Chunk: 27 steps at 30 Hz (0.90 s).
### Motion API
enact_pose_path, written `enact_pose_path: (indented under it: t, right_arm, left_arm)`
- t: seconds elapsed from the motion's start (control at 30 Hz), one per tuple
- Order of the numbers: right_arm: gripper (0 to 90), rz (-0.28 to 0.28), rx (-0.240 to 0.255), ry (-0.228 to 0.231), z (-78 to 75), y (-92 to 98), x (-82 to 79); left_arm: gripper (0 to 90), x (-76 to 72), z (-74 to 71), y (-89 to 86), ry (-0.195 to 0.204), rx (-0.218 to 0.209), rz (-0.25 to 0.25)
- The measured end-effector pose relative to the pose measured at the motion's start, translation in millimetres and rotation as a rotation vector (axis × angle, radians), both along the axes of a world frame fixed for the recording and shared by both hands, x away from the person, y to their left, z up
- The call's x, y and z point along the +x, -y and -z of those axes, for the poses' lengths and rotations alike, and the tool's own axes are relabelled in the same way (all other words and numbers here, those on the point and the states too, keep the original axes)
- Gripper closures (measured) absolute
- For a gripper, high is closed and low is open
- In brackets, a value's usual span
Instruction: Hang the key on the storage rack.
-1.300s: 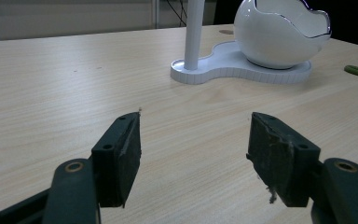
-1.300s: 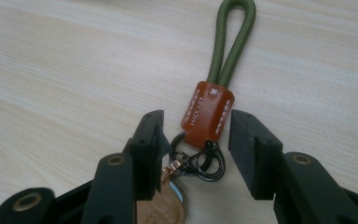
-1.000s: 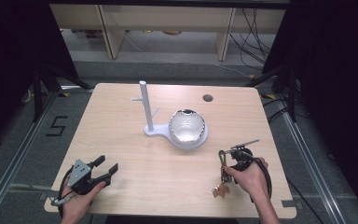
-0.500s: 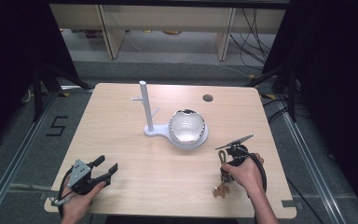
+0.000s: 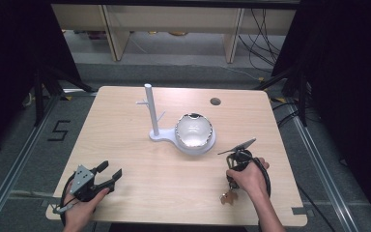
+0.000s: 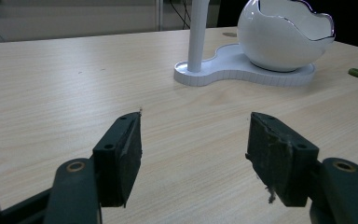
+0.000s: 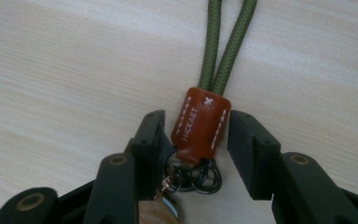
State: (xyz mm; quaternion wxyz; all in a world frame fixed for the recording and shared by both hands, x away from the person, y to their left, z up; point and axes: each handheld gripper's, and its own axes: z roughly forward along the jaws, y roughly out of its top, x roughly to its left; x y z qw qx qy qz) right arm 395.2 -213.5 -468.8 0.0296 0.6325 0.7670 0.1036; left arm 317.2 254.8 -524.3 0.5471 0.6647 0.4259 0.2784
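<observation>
High view, table (image 5: 140, 183): pale wood, spans the middle of the frame, dark floor around.
Stand (image 5: 166, 137): white base at frame centre, upright post (image 5: 150, 108) with short pegs rising from its left end.
Bowl (image 5: 193, 130): white, egg-shaped with a jagged rim, seated on the right lobe of the stand's base; seen again at upper right in the left gripper view (image 6: 284, 35).
Left gripper (image 5: 107, 173): lower left of the frame, in the person's left hand, resting near the table's front edge; jaws apart with bare table between them, well clear of the stand.
Right gripper (image 5: 232, 186): lower right of the frame, pointing down toward the front edge.
Right jaws: have just been opening; stand to either side of the tag, left pad close against it, right pad with a sliver of gap (not clamped, so far as can be told).
Keychain (image 7: 200, 126): lies flat on the table at lower right; brown leather tag between the right jaws, green cord loop (image 7: 226, 42) running to the top of the right gripper view, dark rings (image 7: 198, 177) bunched below.
Step in hand: lining up a grasp on the keychain's tag, by the look of it.
Next move calls for: closing squarely on the leather tag, lifting without snagging the rings, then probably carrying the loop toward a peg.
</observation>
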Motion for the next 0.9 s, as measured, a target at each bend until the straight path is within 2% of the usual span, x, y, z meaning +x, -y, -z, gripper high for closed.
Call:
enact_pose_path:
  t: [0.07,0.1,0.33,0.4,0.8,0.83,0.87,0.9]
  right_arm:
    - [56.8,-0.028,-0.015,0.018,2.8,1.4,1.8]
    - [56.9,-0.002,-0.019,0.005,1.7,-0.9,2.0]
    - [56.9,-0.007,-0.027,-0.036,1.8,-6.4,3.8]
    - [57.0,-0.005,-0.075,-0.026,4.0,-6.2,5.4]
    - [61.3,0.007,-0.092,-0.043,4.6,-12.2,7.3]
    - [62.4,0.002,-0.097,-0.050,4.2,-12.3,7.4]
    - [66.1,-0.043,-0.107,-0.036,5.4,-9.6,8.9]
    - [66.1,-0.043,-0.107,-0.036,5.4,-9.6,8.9]
  left_arm:
    - [34.7,-0.8,-0.9,-0.6,-0.011,0.012,-0.004]
    - [34.7,-0.5,-0.7,-0.7,-0.008,0.009,-0.002]
    - [34.7,-0.7,-0.7,-0.6,-0.008,0.009,-0.002]
    - [34.7,-0.7,-0.7,-0.5,-0.008,0.008,-0.001]
    - [34.7,-0.3,-0.7,-0.9,-0.010,0.007,0.003]
    - [34.6,-0.3,-0.7,-0.9,-0.011,0.007,0.003]
    - [34.7,-0.4,-0.7,-0.8,-0.011,0.007,0.003]
    - [34.7,-0.3,-0.6,-0.8,-0.011,0.006,0.003]
